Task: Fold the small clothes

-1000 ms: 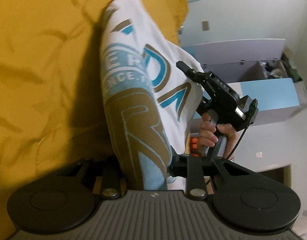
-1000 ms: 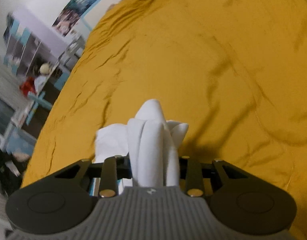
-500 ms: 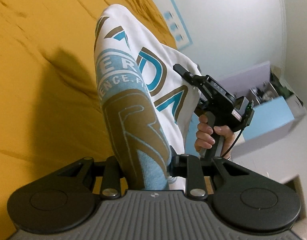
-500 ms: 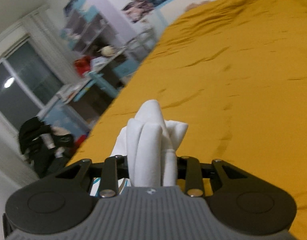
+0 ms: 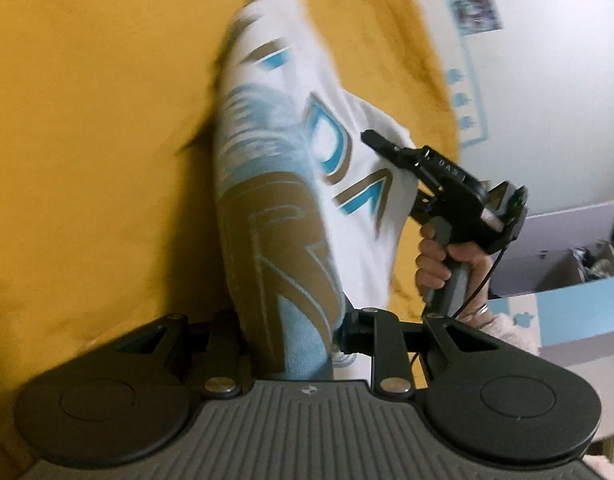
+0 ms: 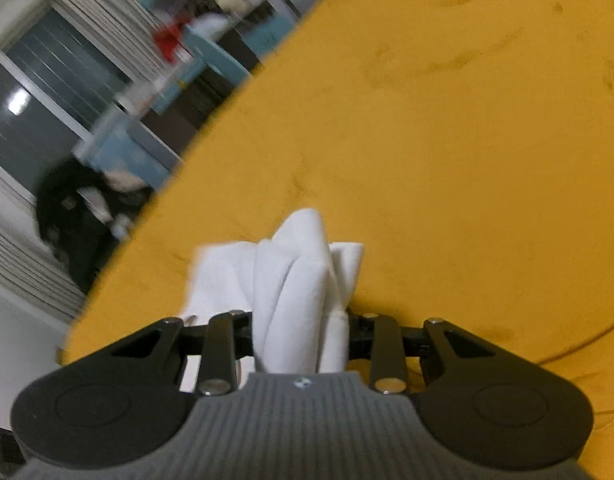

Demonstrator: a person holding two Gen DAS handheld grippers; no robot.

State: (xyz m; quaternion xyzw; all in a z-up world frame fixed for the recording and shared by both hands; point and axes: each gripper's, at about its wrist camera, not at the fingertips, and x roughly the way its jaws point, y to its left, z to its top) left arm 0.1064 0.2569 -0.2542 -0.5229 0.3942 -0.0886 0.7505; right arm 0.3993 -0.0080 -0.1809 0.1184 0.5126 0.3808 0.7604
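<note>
left gripper (image 5: 291,332) pinching shirt (image 5: 307,168) | right gripper (image 6: 301,332) pinching shirt, lower centre | above bed (image 6: 447,140) | fold unfinished, laying down remains

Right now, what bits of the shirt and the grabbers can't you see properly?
- Left wrist view: the white shirt is blurred, so its blue and gold print cannot be read; its lower end is hidden by the left gripper.
- Left wrist view: the right gripper has its fingertips buried in cloth.
- Right wrist view: the right gripper's pads are hidden by bunched white cloth; the print is not visible.
- Right wrist view: the shelves beyond the yellow bedspread are blurred.
</note>
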